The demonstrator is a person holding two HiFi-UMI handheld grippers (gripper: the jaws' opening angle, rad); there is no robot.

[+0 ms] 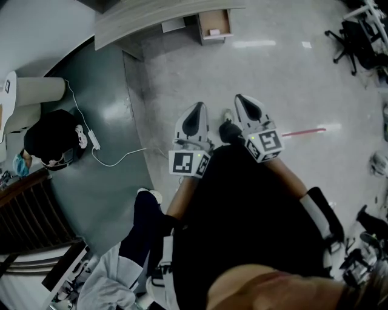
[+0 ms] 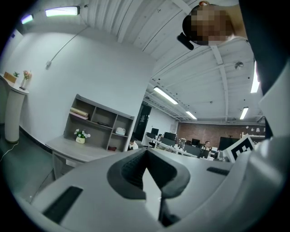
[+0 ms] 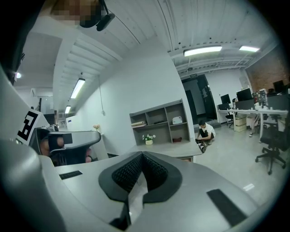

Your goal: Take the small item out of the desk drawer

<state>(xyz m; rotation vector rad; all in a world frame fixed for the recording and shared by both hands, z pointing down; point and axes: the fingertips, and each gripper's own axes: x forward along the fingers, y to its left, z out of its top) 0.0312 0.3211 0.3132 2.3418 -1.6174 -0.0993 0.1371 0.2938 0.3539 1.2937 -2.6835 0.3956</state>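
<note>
The grey desk (image 1: 151,18) stands far ahead at the top of the head view. Its drawer (image 1: 215,24) is pulled open over the floor, and a small pale item (image 1: 214,31) lies inside. My left gripper (image 1: 197,108) and right gripper (image 1: 241,98) are held side by side over the bare floor, well short of the drawer, both pointing toward it. Both are shut with nothing between the jaws. The left gripper view shows my left gripper (image 2: 146,170) with its jaws together and the desk (image 2: 72,152) beyond. In the right gripper view my right gripper (image 3: 138,179) is closed in front of the desk (image 3: 172,149).
A person (image 1: 51,139) crouches at the left beside a white cable (image 1: 109,160). An office chair (image 1: 354,36) stands at the top right. A red strip (image 1: 303,131) lies on the floor to the right. A shelf unit (image 3: 158,120) sits on the desk, with a person (image 3: 206,133) seated on the floor beside it.
</note>
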